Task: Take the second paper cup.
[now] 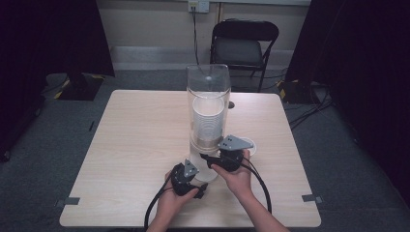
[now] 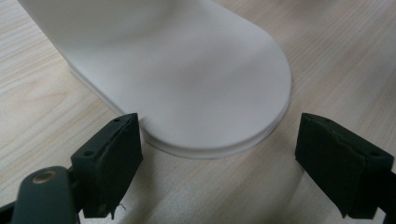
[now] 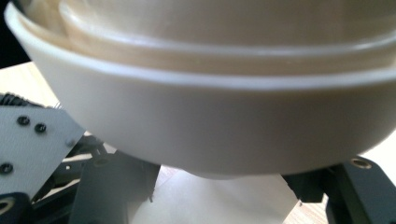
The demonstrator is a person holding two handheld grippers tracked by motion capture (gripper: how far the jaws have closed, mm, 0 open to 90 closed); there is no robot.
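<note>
The white base (image 2: 187, 79) of the clear cup dispenser (image 1: 208, 104) on the bench (image 1: 135, 145) is straddled, apparently for steadying, by the released left gripper (image 1: 203, 186), while the lowest bowl-like cup (image 3: 210, 126) is flanked by the right gripper (image 1: 205, 158), whose grasp cannot be told.

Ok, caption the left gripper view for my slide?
Open left gripper straddling the rounded white base on the wooden table.

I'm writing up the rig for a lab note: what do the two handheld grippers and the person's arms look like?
Both the left gripper and the right gripper have compact black bodies, each topped by a grey three-cornered plate with small dark screws. A black cable trails from each toward the person. The left gripper view shows blocky black jaw pads with small holes. The forearms are bare, with no sleeves showing.
</note>
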